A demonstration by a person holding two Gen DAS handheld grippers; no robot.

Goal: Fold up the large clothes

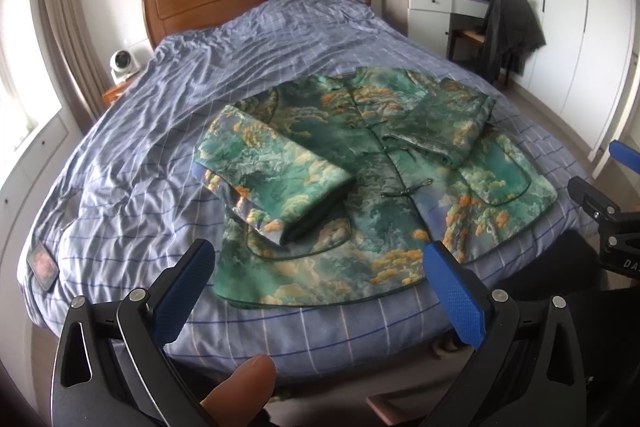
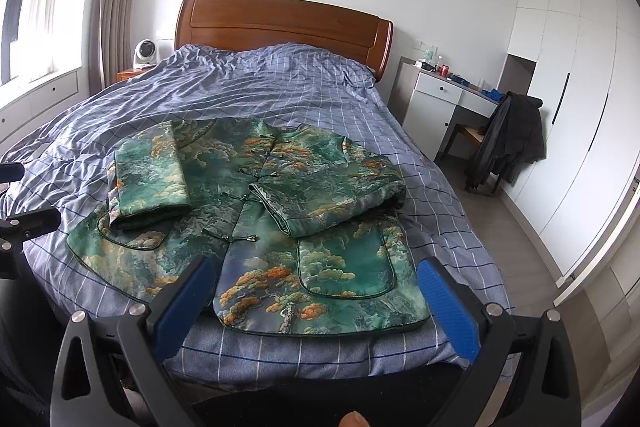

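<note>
At the foot of the bed [image 1: 132, 131], the left tool [image 1: 316, 259] hangs with its blue-padded fingers [image 1: 452, 291] spread wide, holding nothing and touching nothing; the near hem of the jacket [image 1: 360, 187] shows in the gap between them. The right tool [image 2: 316, 275] is likewise spread wide and holds nothing, its fingers [image 2: 448, 303] framing the jacket's [image 2: 260, 227] lower edge without contact. The green, cloud-patterned jacket lies front up on the blue checked duvet [image 2: 280, 83], near the foot end, collar toward the wooden headboard [image 2: 284, 23]. Both sleeves are folded in over its front: the left sleeve [image 1: 276, 171] lies across the body with its cuff toward the hem, and the right sleeve [image 2: 328, 195] is doubled across the chest above a rounded pocket [image 2: 348, 263]. A thumb tip [image 1: 240, 391] shows at the lower edge of the left wrist view.
</note>
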